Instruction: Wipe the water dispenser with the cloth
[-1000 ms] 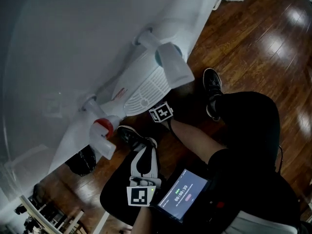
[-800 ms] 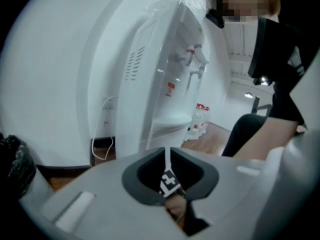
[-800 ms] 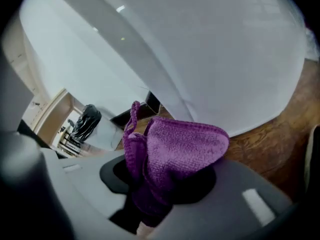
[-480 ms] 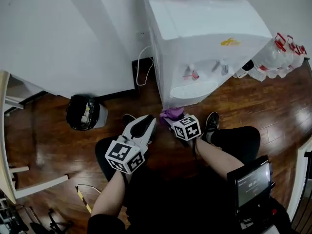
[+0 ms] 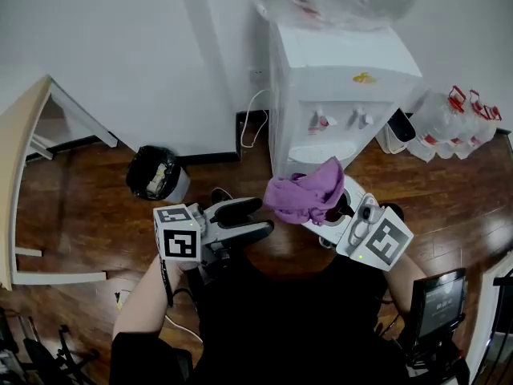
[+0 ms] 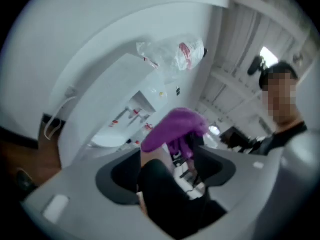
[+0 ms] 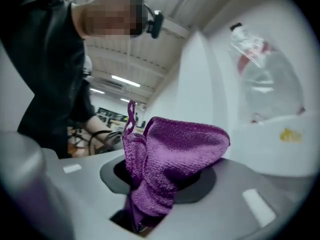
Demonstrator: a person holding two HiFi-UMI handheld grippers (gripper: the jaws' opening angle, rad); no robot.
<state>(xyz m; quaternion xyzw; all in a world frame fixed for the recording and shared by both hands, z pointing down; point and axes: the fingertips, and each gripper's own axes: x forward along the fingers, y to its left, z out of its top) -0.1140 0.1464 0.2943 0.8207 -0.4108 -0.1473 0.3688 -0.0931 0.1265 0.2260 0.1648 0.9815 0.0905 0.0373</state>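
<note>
Since the earlier frame both grippers have come up in front of the white floor-standing water dispenser (image 5: 345,74), the right gripper (image 5: 333,213) clamped on a crumpled purple knitted cloth (image 5: 304,192), seemingly ready to wipe, while the left gripper (image 5: 244,221), its jaws having just been opening, stands wide and empty beside it.

Your purple cloth (image 5: 306,195) is bunched into a loose wad, pinched at its bottom end in your right gripper (image 5: 327,208) and puffing upward. The white water dispenser (image 5: 341,79) stands upright against the wall just beyond, and the cloth isn't touching it.
</note>
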